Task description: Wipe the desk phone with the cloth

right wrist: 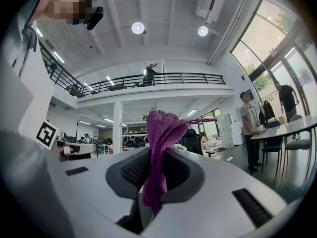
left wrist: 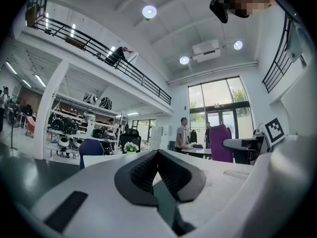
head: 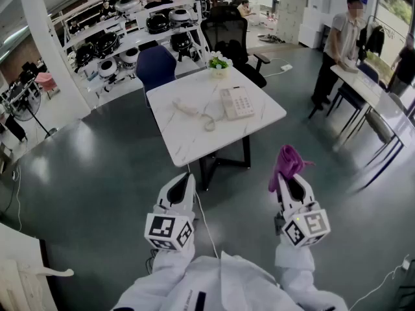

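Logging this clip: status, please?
Left claw shut, empty. Right claw shut on purple cloth, held up. Desk phone on white table ahead, not yet reached, handset lying beside it.

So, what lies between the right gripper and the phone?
Head view: past the cloth in the right gripper, only grey floor, then bare tabletop up to the phone.

Too small to read: keys on the desk phone (head: 237,102). Lost between the right gripper's (right wrist: 157,170) jaws: pinched part of the purple cloth (right wrist: 163,128). Cut off at the head view's bottom edge: both white sleeves (head: 295,274). Too small to identify: dark gear on the shelves (head: 149,36).
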`<state>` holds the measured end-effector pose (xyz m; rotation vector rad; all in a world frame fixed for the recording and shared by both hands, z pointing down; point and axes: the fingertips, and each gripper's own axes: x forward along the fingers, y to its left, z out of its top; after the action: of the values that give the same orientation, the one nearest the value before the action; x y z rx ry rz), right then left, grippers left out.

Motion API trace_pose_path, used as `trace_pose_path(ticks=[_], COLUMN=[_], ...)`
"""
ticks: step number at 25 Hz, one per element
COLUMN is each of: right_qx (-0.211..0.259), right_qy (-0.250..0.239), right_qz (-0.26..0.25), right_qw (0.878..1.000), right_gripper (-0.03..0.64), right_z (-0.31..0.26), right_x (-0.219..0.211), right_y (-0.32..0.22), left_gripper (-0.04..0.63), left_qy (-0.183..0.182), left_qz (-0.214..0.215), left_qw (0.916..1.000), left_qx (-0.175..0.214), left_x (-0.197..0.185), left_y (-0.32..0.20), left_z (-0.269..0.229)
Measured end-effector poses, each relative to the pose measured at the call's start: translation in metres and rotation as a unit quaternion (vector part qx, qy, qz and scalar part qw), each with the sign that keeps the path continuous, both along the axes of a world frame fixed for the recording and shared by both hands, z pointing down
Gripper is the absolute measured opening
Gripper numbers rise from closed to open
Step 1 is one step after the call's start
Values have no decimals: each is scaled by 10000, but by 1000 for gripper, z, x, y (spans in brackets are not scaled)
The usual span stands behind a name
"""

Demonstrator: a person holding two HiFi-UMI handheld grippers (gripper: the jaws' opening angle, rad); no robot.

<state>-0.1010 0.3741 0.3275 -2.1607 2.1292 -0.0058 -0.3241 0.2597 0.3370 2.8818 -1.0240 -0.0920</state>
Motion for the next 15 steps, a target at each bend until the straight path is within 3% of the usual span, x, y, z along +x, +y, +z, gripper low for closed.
trace_pose_path(ticks=[15], right_qx=[22], right_qy=[-55], right_qz=[-21], right_qw=[10000], right_gripper=[37], right_z=[1], right_x=[13], right_y=[9], left_gripper=[-3], left_qy=[-17], left_qz=[-33], left_qw=[10000], left_qx=[-36], left_x=[12], left_y=[9], left_z=[0])
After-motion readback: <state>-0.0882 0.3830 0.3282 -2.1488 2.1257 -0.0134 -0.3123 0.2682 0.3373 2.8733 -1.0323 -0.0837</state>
